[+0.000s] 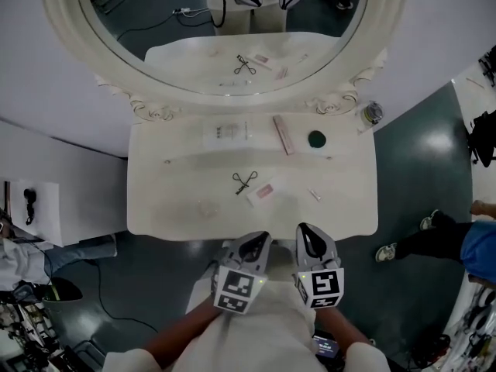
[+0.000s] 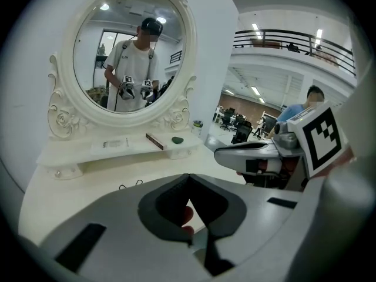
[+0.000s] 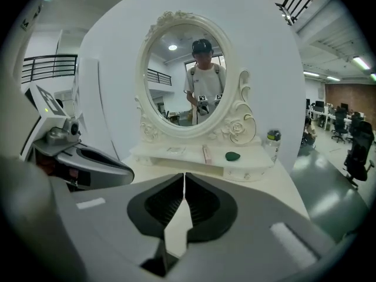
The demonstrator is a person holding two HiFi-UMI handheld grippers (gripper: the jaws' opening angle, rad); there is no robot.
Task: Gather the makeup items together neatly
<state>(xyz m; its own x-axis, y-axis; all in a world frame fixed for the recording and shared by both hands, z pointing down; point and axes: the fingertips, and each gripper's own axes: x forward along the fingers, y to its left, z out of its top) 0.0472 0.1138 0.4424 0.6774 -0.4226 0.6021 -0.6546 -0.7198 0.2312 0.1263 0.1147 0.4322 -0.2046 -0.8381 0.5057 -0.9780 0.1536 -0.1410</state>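
- Metal eyelash curler (image 1: pixel 244 181) lying mid dressing table (image 1: pixel 155 200), just beside pink packet (image 1: pixel 263 191): probably light, stiff, slippery; best pinched at loop handles.
- Pink box (image 1: pixel 284 135) and green sponge (image 1: pixel 316 139) on raised shelf (image 1: pixel 174 139); sponge likely soft.
- Left gripper (image 1: pixel 258 241) and right gripper (image 1: pixel 308 233) over front edge, both clenched, empty.

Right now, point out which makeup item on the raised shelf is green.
The small rounded sponge, right of the long pink box; the other shelf items are pink or clear.
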